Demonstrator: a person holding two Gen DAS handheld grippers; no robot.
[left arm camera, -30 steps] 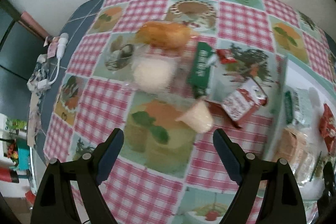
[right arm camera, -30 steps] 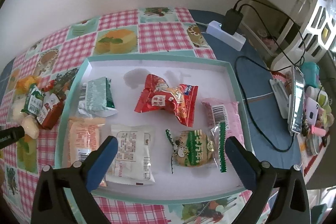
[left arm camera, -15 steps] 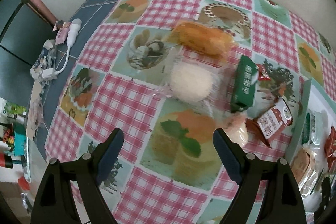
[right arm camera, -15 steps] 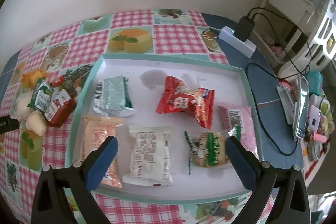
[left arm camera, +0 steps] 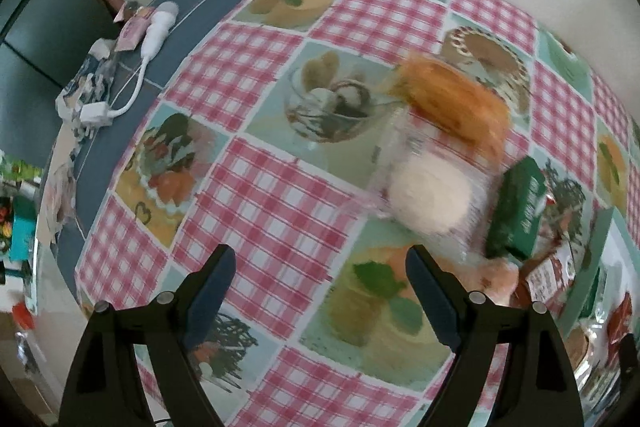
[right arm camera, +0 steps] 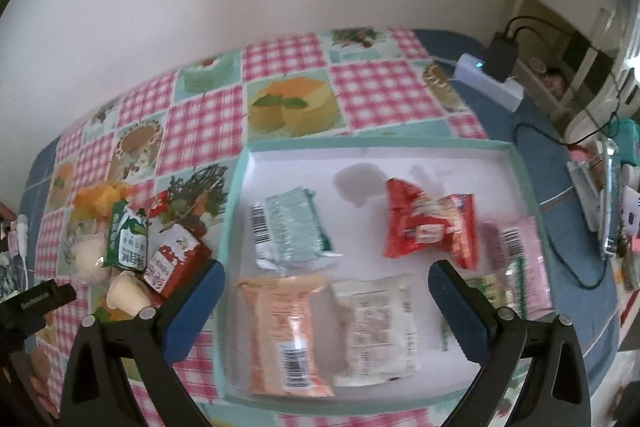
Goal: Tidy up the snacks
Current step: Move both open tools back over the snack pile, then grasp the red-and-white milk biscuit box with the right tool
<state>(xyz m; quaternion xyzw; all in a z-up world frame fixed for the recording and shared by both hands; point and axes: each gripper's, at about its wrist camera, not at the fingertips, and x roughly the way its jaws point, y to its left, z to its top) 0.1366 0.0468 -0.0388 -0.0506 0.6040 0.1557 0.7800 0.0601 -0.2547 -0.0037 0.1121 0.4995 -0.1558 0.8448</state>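
Left wrist view: left tongs wide, empty, now slid off the snack pile onto bare counter. Right tongs wide, empty, over tray of sorted packets; loose snacks still waiting beside it.

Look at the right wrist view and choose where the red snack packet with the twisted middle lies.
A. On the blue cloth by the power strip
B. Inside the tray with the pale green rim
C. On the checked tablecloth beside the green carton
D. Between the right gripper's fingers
B: the red snack packet lies on the white floor of the tray, among other packets.
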